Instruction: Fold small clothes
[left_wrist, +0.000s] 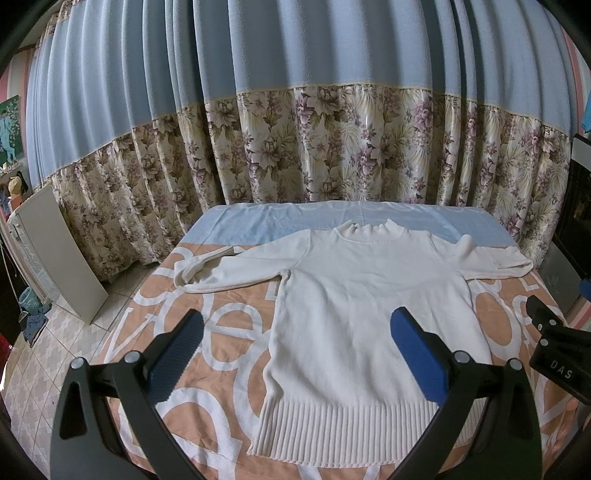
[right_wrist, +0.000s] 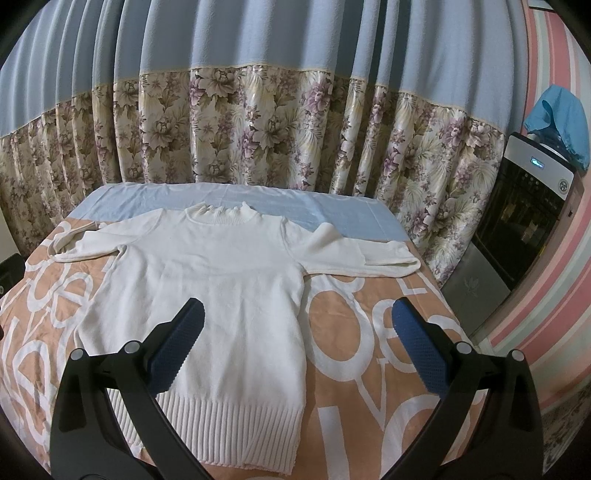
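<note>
Pleated blue curtains (left_wrist: 258, 55) with a glossy floral hem hang behind a table spread with a peach-and-white lettered cloth (left_wrist: 221, 332). On it a cream knit sweater (left_wrist: 369, 295) lies flat, ribbed hem at 6 o'clock, sleeves out toward 9 and 3. Above it the left gripper (left_wrist: 295, 354) and right gripper (right_wrist: 295, 347) gape wide, blue textured pads empty.

Left gripper (left_wrist: 295, 332), right gripper (right_wrist: 297, 328), black frames, blue ribbed pads (left_wrist: 177, 354), silver rivets, splayed jaws
</note>
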